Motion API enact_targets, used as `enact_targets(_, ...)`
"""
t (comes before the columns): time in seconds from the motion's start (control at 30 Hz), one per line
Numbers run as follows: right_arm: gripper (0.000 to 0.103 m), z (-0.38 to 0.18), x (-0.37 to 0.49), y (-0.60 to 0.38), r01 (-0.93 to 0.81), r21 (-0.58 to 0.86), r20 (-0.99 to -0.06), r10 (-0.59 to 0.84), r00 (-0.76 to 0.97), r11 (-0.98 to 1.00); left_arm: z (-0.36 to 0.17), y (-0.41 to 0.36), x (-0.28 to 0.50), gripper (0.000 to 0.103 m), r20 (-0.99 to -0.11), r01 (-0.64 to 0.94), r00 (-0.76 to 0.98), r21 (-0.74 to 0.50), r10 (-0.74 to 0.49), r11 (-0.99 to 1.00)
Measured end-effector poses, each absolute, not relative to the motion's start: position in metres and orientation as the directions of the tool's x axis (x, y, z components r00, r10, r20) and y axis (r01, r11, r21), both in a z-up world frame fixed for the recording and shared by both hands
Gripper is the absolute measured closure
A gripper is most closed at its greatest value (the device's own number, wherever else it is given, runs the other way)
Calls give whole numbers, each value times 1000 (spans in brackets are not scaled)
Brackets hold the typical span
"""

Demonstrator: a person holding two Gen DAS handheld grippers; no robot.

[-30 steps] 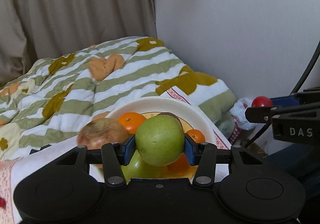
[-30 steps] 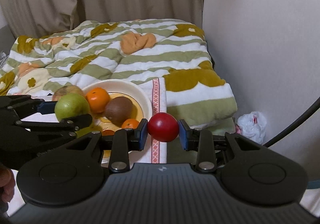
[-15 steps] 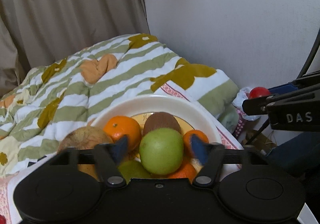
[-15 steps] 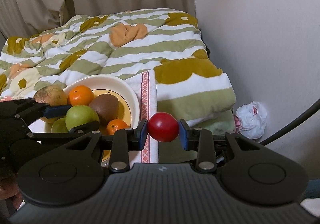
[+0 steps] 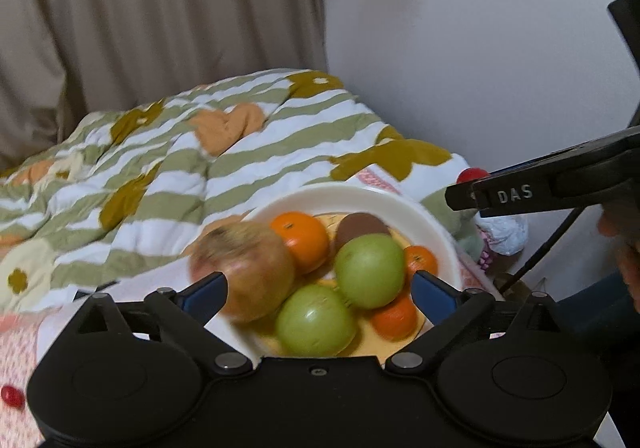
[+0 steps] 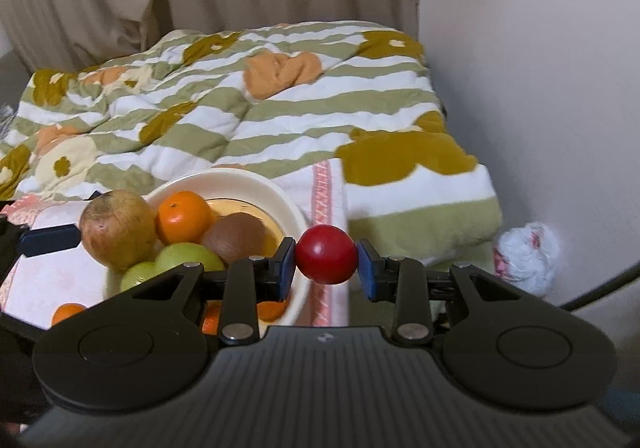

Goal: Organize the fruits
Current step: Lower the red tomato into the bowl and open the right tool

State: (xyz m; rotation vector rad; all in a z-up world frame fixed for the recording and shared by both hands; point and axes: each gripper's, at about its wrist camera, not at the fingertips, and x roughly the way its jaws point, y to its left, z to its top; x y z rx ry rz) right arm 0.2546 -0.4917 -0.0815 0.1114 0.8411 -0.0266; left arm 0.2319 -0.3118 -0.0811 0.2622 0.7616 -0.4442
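Observation:
A cream bowl (image 5: 424, 216) holds a brownish apple (image 5: 244, 272), two green apples (image 5: 370, 270) (image 5: 316, 320), a kiwi (image 5: 362, 226) and several oranges (image 5: 300, 234). My left gripper (image 5: 318, 294) is open and empty just above the bowl's near side. My right gripper (image 6: 326, 262) is shut on a small red fruit (image 6: 326, 259), held right of the bowl (image 6: 280, 196); it also shows in the left wrist view (image 5: 472, 174).
A striped green and white blanket (image 6: 280, 116) covers the bed behind the bowl. A white cloth with pink trim (image 6: 324, 200) lies under the bowl. A wall (image 6: 540, 68) rises at the right, with a white plastic bag (image 6: 526, 256) on the floor.
My left gripper opened and let the green apple go into the bowl, then drew back and up. My right gripper kept hold of the red fruit and shifted slightly.

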Motion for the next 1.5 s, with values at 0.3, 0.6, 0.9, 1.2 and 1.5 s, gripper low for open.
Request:
enact_targets(0.3,55,-105,276,-466,8,85,-763,60,643,996,-82,-277,228,3,-723,402,642,35,-254,915)
enact_targets(0.6,40,-113,276,-467,27,125,-747,76,660,992,-80,-260,219,3,-717,369,655,29,-238,929)
enact_targets(0.9,4,-99,257,-472,80,121,-721,33,692,989,-73,-251,209,3,-706,346,672,29,-226,938)
enact_targets(1.2,4,-68,216,-466,86,110,-698,15,716,990,-48,-242,180,3,-662,316,716,22,-223,948)
enact_targets(1.5,0,-25,162,-446,55,74,-655,7,756,996,-20,-220,135,3,-627,259,752,0,-202,966)
